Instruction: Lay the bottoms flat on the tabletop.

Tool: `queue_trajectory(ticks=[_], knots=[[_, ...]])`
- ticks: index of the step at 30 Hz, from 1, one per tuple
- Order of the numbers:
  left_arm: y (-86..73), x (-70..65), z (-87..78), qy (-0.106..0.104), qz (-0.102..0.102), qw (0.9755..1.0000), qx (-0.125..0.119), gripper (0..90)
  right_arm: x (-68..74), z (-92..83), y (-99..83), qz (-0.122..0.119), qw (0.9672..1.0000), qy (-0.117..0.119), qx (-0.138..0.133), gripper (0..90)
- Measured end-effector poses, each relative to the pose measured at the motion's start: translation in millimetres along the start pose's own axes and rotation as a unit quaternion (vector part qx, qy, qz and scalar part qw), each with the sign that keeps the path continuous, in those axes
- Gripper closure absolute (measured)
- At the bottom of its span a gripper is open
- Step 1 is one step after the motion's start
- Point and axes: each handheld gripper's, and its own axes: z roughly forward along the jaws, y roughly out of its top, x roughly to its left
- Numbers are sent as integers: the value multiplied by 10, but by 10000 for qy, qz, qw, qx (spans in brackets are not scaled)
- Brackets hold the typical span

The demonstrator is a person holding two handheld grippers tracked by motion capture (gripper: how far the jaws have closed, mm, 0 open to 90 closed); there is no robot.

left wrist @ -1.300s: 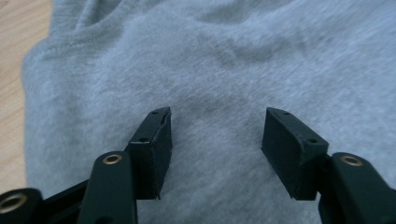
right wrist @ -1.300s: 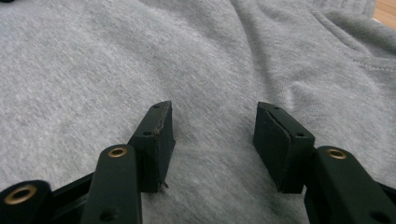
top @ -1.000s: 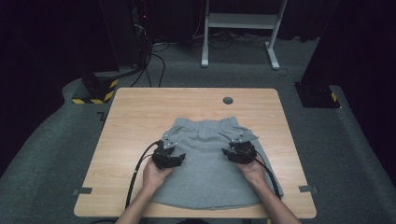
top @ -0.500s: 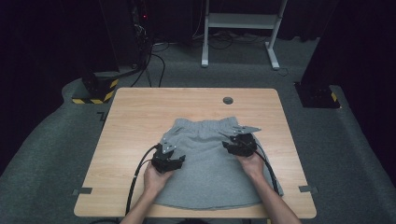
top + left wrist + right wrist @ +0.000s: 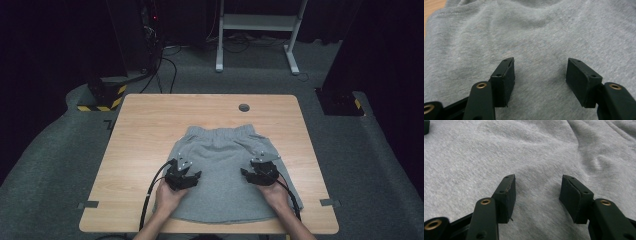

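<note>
Grey shorts (image 5: pixel 225 170), flat on table (image 5: pixel 150 130); left gripper (image 5: pixel 540 72) and right gripper (image 5: pixel 537 190) agape above fabric, nothing held. Risk: both layers pinched, cloth bunched.

Left gripper (image 5: pixel 540 75): jaws spread wide, nothing between them. Below lies grey fleece garment (image 5: pixel 544 32), softly rippled. Jaw tips appear to rest on the fabric, contact uncertain. Sliver of wooden table (image 5: pixel 432 6) at top left corner.
</note>
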Motion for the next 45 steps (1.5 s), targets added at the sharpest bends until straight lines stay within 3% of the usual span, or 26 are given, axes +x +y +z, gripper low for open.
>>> queue_trajectory(ticks=[16,21,30,34,36,40,45], knots=[[273,190,327,116,-132,9998,-4,398,-300,277,263,125,9998,-141,37,442],[309,232,371,154,-207,9997,-24,402,-319,297,264,191,9996,-196,-26,444],[309,238,369,180,-194,9996,-8,399,-343,351,348,262,9993,-235,101,444],[326,277,388,220,-272,9994,-1,405,-346,395,353,310,9991,-301,-34,443],[355,272,396,227,-280,9993,74,397,-343,383,353,340,9990,-303,-4,447],[386,259,393,230,-193,9994,199,386,-348,295,352,506,9987,-80,54,447],[402,259,370,150,-284,9992,228,386,-402,213,324,583,9983,-97,-2,433]])
